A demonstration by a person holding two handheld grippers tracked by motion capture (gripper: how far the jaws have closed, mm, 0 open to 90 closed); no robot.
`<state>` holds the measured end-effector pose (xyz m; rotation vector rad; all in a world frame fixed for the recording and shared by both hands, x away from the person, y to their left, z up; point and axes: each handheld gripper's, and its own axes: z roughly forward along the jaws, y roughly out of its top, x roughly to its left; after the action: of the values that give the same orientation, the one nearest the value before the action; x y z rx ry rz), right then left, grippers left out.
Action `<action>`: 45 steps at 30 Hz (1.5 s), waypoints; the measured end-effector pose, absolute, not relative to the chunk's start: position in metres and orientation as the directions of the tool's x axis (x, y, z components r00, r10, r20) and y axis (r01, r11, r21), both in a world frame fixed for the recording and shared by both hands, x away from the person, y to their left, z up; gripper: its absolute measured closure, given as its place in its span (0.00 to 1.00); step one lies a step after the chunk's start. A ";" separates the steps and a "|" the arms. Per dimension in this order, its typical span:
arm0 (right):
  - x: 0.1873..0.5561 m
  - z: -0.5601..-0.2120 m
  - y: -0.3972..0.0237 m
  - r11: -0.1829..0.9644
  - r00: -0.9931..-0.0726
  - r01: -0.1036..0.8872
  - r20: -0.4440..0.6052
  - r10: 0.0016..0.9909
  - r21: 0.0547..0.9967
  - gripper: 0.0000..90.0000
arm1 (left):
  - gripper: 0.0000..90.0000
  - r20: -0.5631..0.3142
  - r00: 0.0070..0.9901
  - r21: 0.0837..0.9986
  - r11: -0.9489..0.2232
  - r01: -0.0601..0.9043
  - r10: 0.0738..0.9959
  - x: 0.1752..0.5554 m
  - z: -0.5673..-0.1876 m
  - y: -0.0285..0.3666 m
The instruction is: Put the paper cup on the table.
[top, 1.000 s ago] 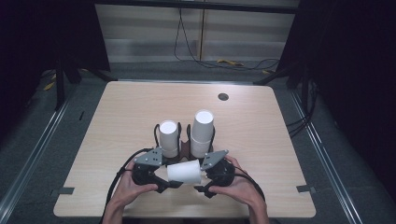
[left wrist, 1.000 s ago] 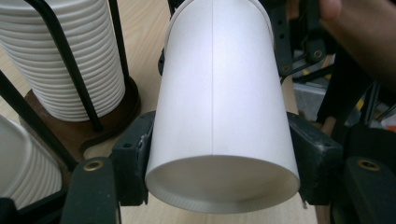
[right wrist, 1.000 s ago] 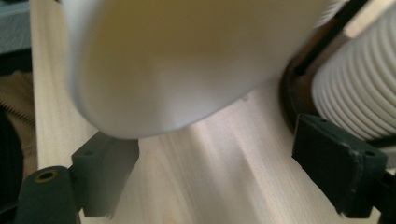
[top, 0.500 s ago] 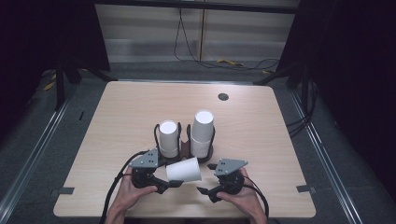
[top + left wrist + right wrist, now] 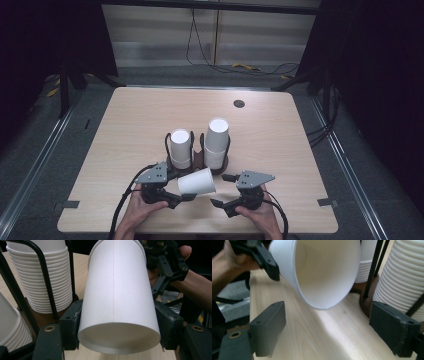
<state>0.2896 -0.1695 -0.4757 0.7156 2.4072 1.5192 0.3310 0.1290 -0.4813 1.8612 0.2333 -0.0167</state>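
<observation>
A white paper cup (image 5: 197,181) lies sideways above the table's front edge, with my left gripper (image 5: 179,189) shut on it. In the left gripper view the cup (image 5: 117,302) sits clamped between the two black jaws, its open mouth turned away from that camera. My right gripper (image 5: 221,190) stands open a short way to the right of the cup, apart from it. From the right gripper view the cup's open mouth (image 5: 322,272) faces the camera, above and beyond the wide-open gripper (image 5: 332,327).
Just behind the grippers, a black wire rack on a dark wooden base (image 5: 200,161) holds two stacks of white cups: a shorter one (image 5: 180,147) and a taller one (image 5: 217,140). A dark round hole (image 5: 239,103) marks the table's far side.
My right gripper has drawn back from the cup toward the right and front. The left gripper still holds the cup in much the same place.
</observation>
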 end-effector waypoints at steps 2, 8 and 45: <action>0.290 -0.475 -0.169 0.338 -0.861 0.285 0.085 0.501 0.897 0.15 | 0.37 -0.137 0.978 0.947 -0.270 0.176 0.155 0.331 -0.483 0.129; 0.290 -0.474 -0.168 0.316 -0.864 0.280 0.094 0.495 0.907 0.15 | 0.37 -0.138 0.977 0.957 -0.233 0.174 0.161 0.329 -0.484 0.130; 0.318 -0.460 -0.149 0.262 -0.917 0.311 0.215 0.337 0.914 0.15 | 0.37 -0.127 0.987 0.959 -0.240 0.148 0.101 0.328 -0.486 0.118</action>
<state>0.3182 -0.1485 -0.4598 0.6359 2.4776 1.7842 0.3278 0.1182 -0.4859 1.8169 0.1829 -0.0443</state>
